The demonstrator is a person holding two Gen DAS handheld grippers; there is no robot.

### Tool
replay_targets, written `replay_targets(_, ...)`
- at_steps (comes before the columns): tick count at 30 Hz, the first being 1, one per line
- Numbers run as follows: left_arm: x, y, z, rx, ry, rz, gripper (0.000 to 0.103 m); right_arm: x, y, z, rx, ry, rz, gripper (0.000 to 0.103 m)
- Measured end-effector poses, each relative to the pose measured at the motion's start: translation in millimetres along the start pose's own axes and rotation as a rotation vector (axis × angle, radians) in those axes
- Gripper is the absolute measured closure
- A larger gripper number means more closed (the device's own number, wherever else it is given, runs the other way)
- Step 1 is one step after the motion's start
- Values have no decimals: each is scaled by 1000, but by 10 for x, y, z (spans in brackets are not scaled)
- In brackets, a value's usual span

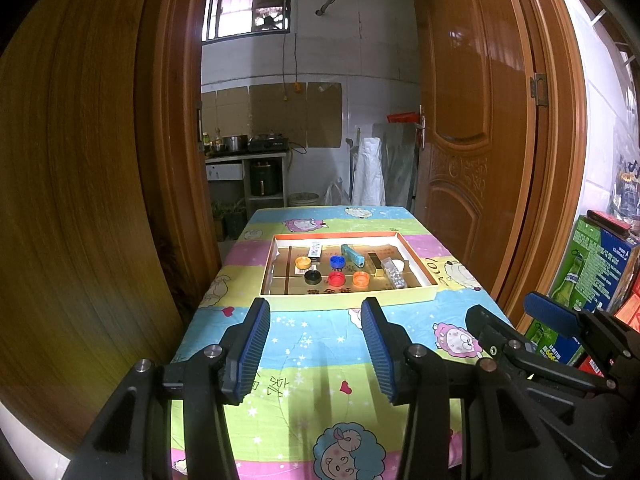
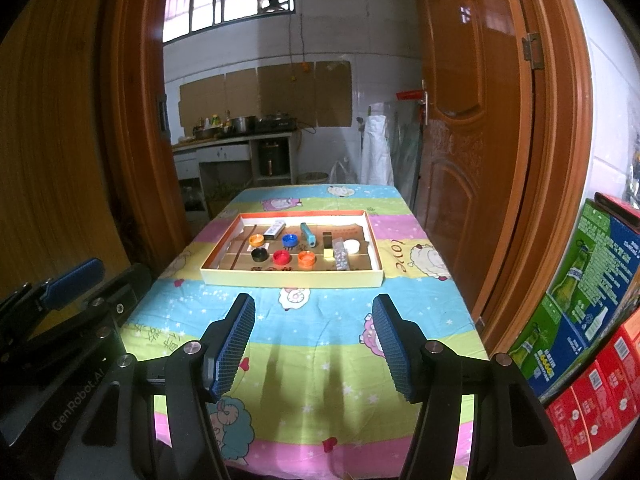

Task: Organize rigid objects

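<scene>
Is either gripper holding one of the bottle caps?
No. The left gripper and right gripper hang open over the tablecloth, while the caps, like the red cap, lie in the tray.

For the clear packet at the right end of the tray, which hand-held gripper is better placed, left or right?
Probably the right hand-held gripper. The clear packet lies at the tray's right end, on that gripper's side. The left hand-held gripper would reach across. Both are open and empty.

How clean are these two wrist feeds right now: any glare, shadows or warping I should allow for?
Left wrist view: strong fisheye bending of the door frames, dark corners, tray sharp. Right wrist view: same warping, window blown out, glare on the door, finger-like shadows on the tablecloth between the open right gripper fingers.
</scene>
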State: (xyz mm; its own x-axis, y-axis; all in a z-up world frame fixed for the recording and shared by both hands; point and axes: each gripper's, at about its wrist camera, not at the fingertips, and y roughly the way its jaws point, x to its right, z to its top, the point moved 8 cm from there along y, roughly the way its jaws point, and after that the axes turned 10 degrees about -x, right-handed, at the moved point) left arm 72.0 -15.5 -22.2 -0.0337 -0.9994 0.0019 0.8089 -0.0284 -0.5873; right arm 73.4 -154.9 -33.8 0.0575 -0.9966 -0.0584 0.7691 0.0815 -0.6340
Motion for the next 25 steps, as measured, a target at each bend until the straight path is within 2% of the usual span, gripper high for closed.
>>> replay_targets(14, 5, 11, -39, -4, 4, 8, 56, 1, 5, -2, -2, 0, 0, 40)
replay_targets(25, -17, 220, -172, -47, 2, -23, 56, -20, 157, -74, -34, 8, 1, 40)
